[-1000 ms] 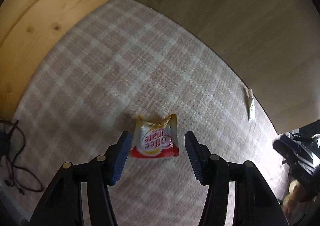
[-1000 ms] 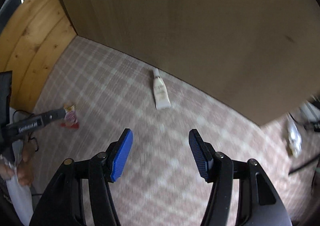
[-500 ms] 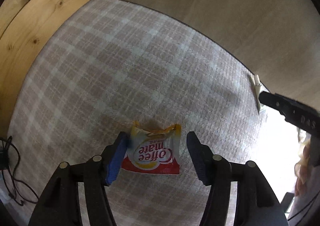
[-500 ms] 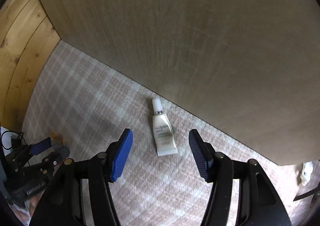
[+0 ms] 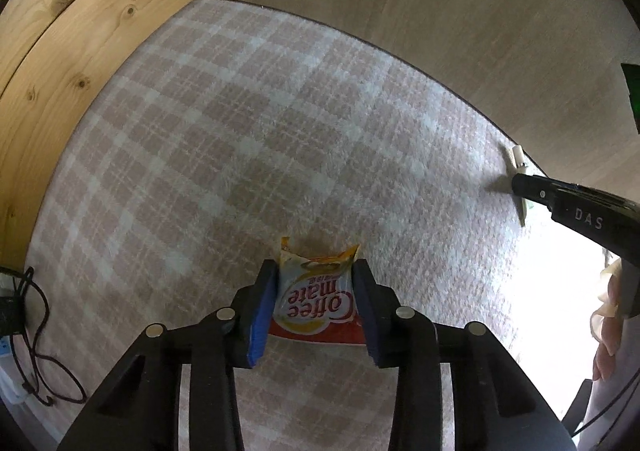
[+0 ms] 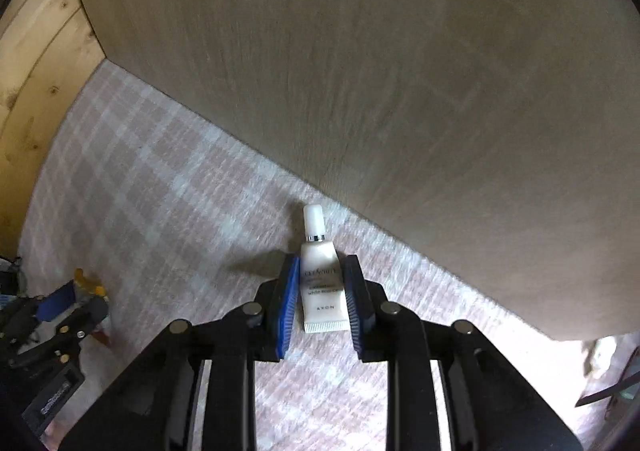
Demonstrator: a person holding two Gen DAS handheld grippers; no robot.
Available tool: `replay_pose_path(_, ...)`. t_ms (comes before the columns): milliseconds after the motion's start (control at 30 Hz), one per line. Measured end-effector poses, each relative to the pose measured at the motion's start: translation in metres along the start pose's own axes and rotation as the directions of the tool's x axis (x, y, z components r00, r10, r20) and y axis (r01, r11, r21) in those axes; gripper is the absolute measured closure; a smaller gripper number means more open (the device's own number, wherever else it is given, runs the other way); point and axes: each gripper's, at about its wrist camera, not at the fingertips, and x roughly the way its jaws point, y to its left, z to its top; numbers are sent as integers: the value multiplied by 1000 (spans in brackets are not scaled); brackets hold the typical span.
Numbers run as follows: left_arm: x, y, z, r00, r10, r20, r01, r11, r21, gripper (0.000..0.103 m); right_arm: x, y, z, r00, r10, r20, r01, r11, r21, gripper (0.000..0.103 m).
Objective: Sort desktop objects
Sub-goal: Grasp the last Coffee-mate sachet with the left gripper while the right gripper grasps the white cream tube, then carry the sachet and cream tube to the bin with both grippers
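Observation:
A Coffee mate sachet (image 5: 314,297), yellow, white and red, lies on the checked cloth (image 5: 248,155). My left gripper (image 5: 314,283) has closed in on it, both blue pads touching its sides. A white cosmetic tube (image 6: 322,283) with a white cap lies near the beige back panel. My right gripper (image 6: 320,275) has closed around it, pads against its sides. In the left wrist view the tube (image 5: 518,161) shows at the right behind the right gripper's black finger (image 5: 560,199). The left gripper (image 6: 76,303) with the sachet shows at the left of the right wrist view.
A beige panel (image 6: 400,71) stands along the back of the cloth. A pine wood wall (image 5: 72,63) closes the left side. Black cables (image 5: 36,363) lie at the cloth's left edge. A small pale object (image 6: 600,351) lies at the far right.
Both grippers moved forward and down and narrowed their jaws: the left now clamps the sachet, the right now clamps the tube.

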Motion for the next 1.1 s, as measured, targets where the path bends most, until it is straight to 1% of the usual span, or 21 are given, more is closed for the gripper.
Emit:
replay_pose_path(133, -1, -3, -15, 1000, -16, -4, 16, 1000, 4, 69, -7, -10, -19, 999, 52, -15, -51, 998, 45, 81)
replay_pose_path(200, -1, -4, -25, 1000, -24, -9, 24, 1000, 8, 69, -12, -15, -34, 996, 81, -23, -80, 995, 67, 81)
replay_pose_path(300, -4, -4, -44, 998, -52, -29, 52, 999, 1, 69, -20, -18, -64, 997, 78, -27, -76, 995, 66, 81)
replay_pose_path(400, -8, -4, -63, 997, -67, -39, 67, 998, 0, 69, -34, -26, -99, 994, 109, -30, -105, 990, 99, 81)
replay_pose_path(500, -16, -5, -83, 996, -78, -39, 78, 997, -5, 69, -51, -33, -128, 995, 97, -11, -96, 989, 113, 81)
replay_pose_path(667, -39, -16, -110, 996, -91, -18, 91, 996, 23, 69, -88, -50, -172, 992, 126, 31, -129, 976, 173, 81)
replay_pose_path(867, -73, -56, -139, 992, -127, 19, 124, 987, 105, 69, -141, -70, -227, 987, 125, 103, -145, 965, 219, 81)
replay_pose_path(900, -79, -66, -144, 990, -136, 24, 132, 984, 123, 69, -147, -61, -235, 985, 126, 113, -149, 962, 227, 81)
replay_pose_path(1000, -94, -96, -158, 985, -167, 32, 158, 971, 176, 69, -158, -75, -225, 982, 116, 148, -153, 950, 271, 81)
replay_pose_path(1033, -99, -108, -164, 983, -180, 33, 170, 965, 197, 69, -163, -73, -241, 981, 111, 156, -153, 945, 289, 81)
replay_pose_path(1067, -108, -136, -179, 981, -190, 33, 178, 960, 217, 69, -170, -81, -254, 980, 106, 167, -154, 938, 311, 81)
replay_pose_path(1100, -113, -153, -187, 979, -201, 33, 187, 952, 243, 69, -172, -87, -260, 979, 101, 175, -155, 933, 324, 81)
